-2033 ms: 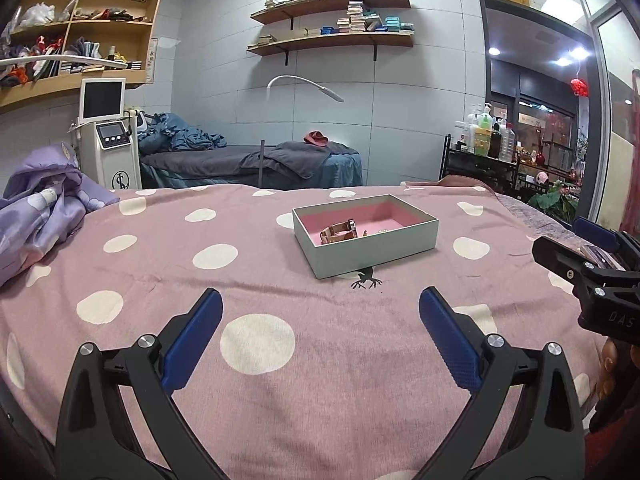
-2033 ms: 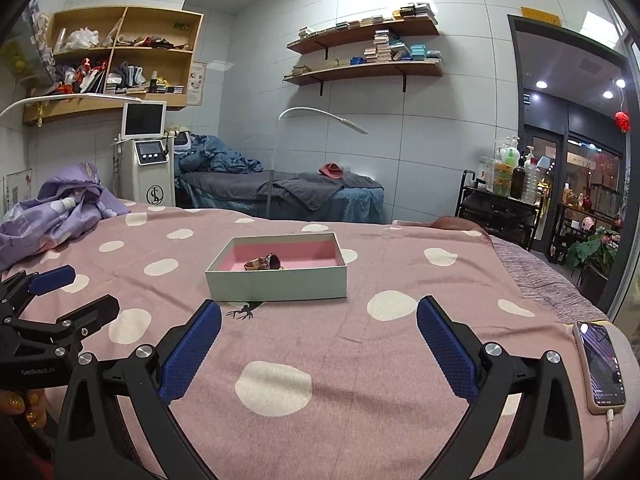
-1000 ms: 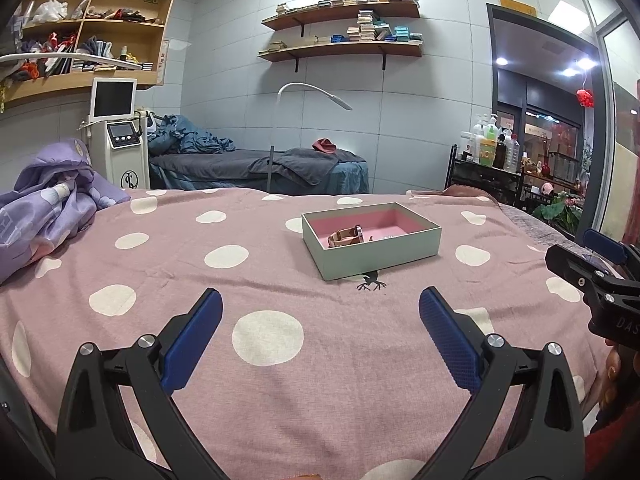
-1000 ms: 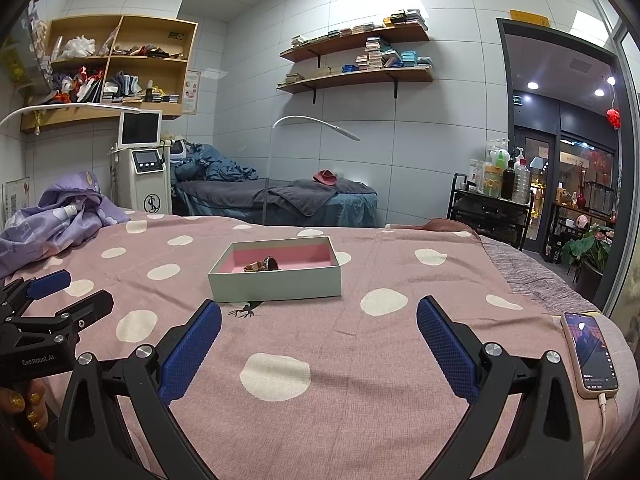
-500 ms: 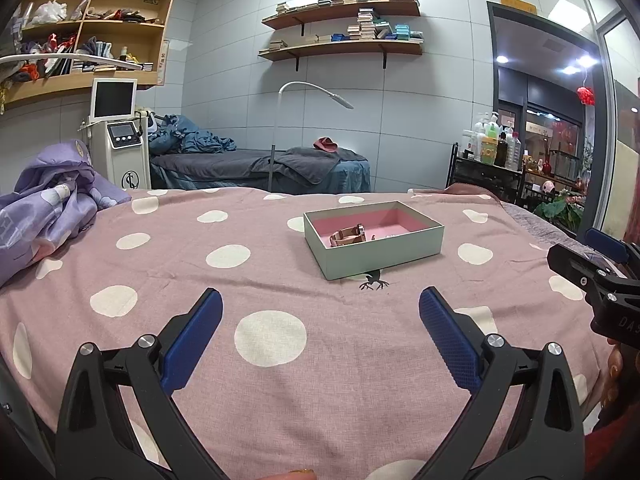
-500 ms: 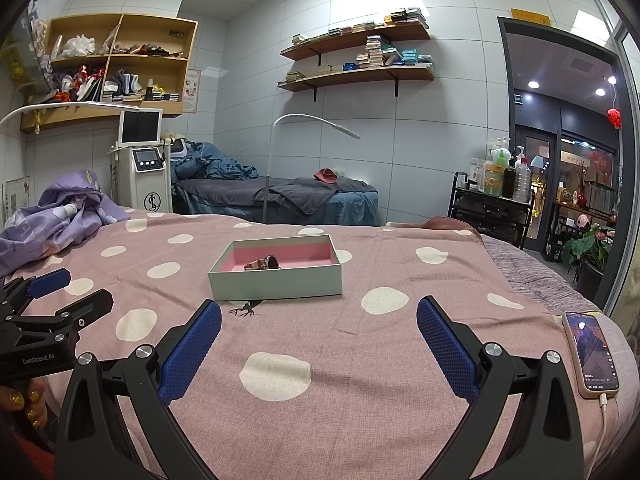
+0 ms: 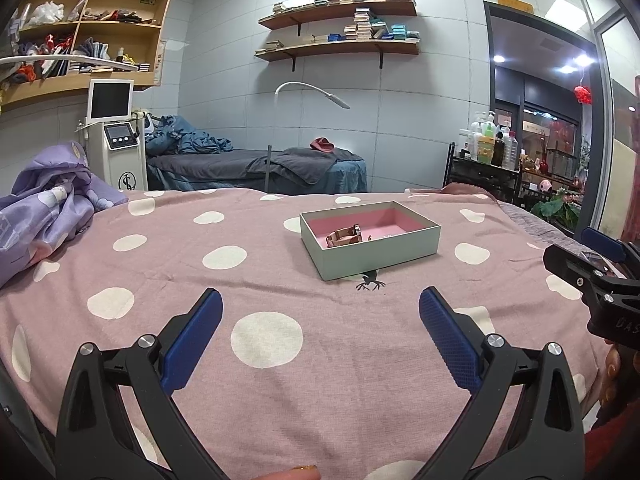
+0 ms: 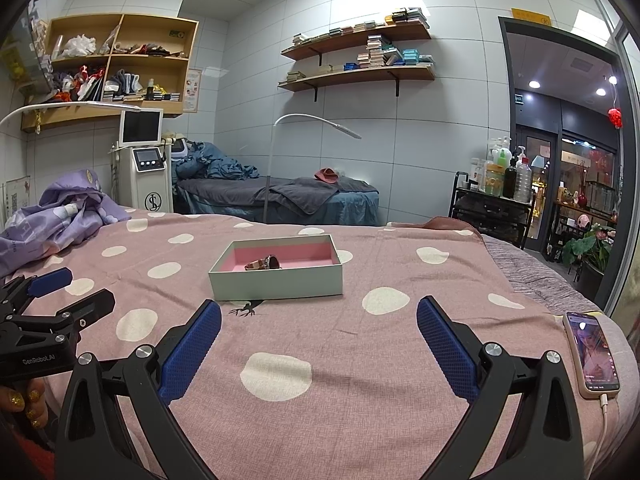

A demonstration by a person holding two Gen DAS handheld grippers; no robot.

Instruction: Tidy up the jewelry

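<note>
Little is changed since the earlier frames: both views are raised only slightly, and the box (image 7: 370,240) is kept ahead at the same spot on the bed (image 7: 240,280). Left tongs (image 7: 320,334) and right tongs (image 8: 318,336) are held released, nothing between their pads, well apart from the box. From the left tongs the box is seen ahead and slightly right; from the right tongs, ahead and slightly left; neither is clearly nearer. A watch (image 8: 264,263) is seen inside on the pink lining, toward the box's left half, with small pieces (image 7: 380,237) beside it that cannot be identified. A phone (image 8: 591,354) lies at the bed's right edge.
</note>
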